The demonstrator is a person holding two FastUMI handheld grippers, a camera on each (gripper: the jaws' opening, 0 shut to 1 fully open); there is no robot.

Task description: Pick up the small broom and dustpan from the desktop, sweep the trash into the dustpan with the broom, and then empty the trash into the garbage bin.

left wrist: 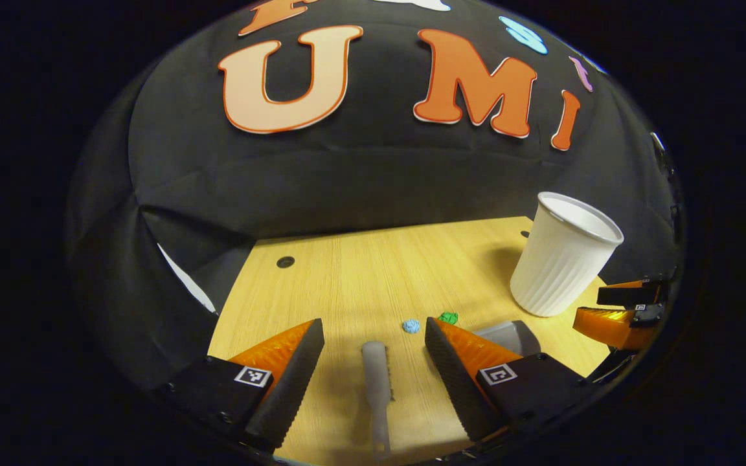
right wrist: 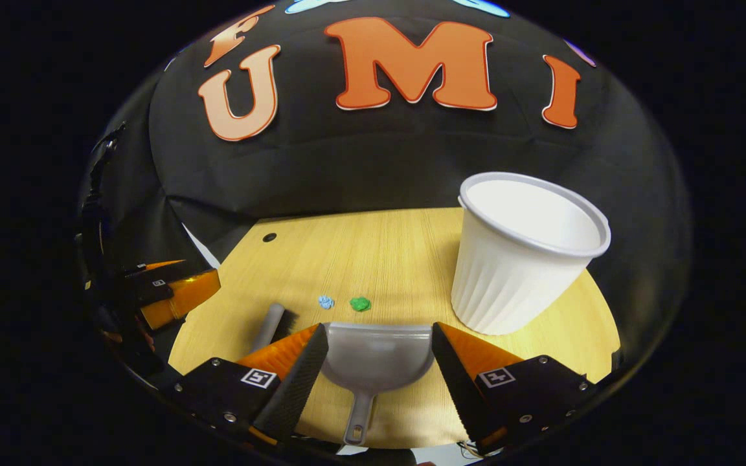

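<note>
On wooden desktop (right wrist: pixel 386 252): white bin (right wrist: pixel 522 259) | both tongs wide, holding nothing

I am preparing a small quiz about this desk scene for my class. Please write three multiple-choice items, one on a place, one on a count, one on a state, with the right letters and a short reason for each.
1. Where does the broom lie in the left gripper view?
A. inside the white bin
B. on the desktop, between the open fingers of the left gripper
C. on top of the dustpan

2. How many small pieces of trash lie on the desktop?
A. two
B. four
C. none

3. In what state is the dustpan?
A. lifted and tilted over the bin
B. lying flat on the desktop, not gripped
C. upside down inside the bin

Answers:
1 B: its handle lies on the wood in the gap between the fingers.
2 A: one blue piece and one green piece.
3 B: it rests on the desktop between the open fingers of the right gripper, beside the white bin.
</note>
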